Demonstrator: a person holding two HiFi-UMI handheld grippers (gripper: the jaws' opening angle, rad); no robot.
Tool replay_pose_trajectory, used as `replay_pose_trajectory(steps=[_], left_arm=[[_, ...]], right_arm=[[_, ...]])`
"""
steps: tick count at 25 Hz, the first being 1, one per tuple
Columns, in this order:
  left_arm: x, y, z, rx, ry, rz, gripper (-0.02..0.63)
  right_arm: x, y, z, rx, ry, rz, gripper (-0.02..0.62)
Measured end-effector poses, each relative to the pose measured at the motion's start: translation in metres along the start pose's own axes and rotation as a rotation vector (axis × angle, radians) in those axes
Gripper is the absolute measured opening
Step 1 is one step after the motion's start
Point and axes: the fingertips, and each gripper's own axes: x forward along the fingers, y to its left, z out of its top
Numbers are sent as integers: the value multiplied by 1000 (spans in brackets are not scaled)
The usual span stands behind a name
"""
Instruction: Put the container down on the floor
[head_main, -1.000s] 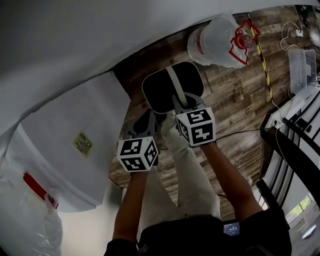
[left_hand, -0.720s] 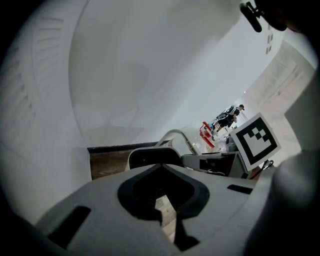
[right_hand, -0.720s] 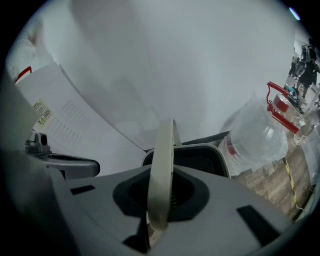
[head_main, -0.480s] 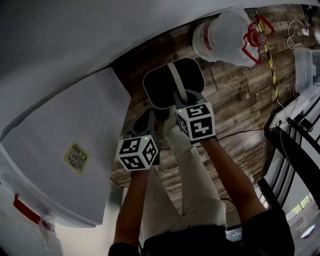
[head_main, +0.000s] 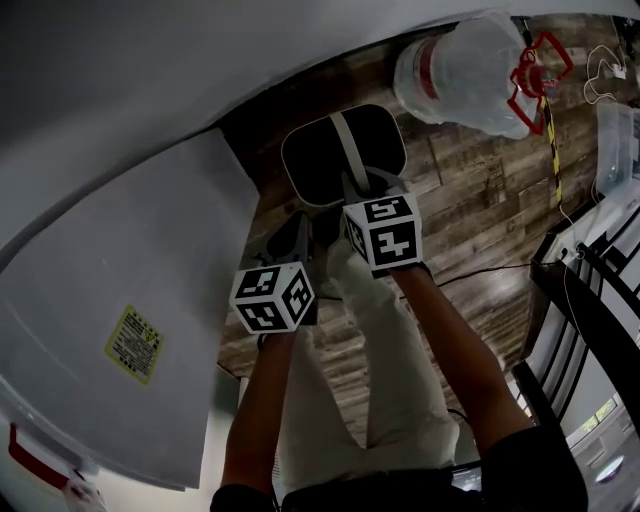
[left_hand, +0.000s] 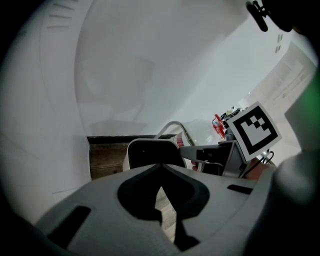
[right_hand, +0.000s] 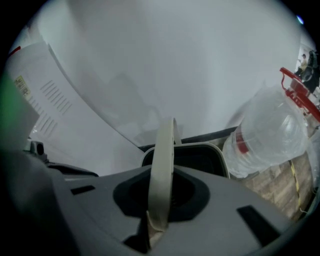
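- Right gripper is clenched on the cream strap handle of the dark round-cornered container with the cream rim. In the right gripper view the strap runs straight up through the jaws.
- The container hangs below that gripper over the brown wood-plank floor, open side towards us and dark inside. We can't tell whether its base touches the floor.
- Left gripper has its jaws closed with nothing between them. In its own view we only see a thin slit of floor through them.
- The left gripper sits just beside the container's near edge, on our left of the right gripper. We see no grip on the rim from it.
- A large clear plastic water bottle with a red band lies on the floor beyond the container to the right, apart from it. Its red handle frame is at the far end.
- A big white panel with a yellow sticker fills the left side, its edge near the container.
- A yellow-black striped line runs across the floor on the right, and a black railing stands further right.
- Light trousers show below the grippers.
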Motion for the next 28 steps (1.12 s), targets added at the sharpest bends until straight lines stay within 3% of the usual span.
replay_pose_trajectory(steps=[28], left_arm=[[68, 58, -8, 6, -49, 3, 14]], right_arm=[[103, 4, 23, -105, -114, 13, 34]])
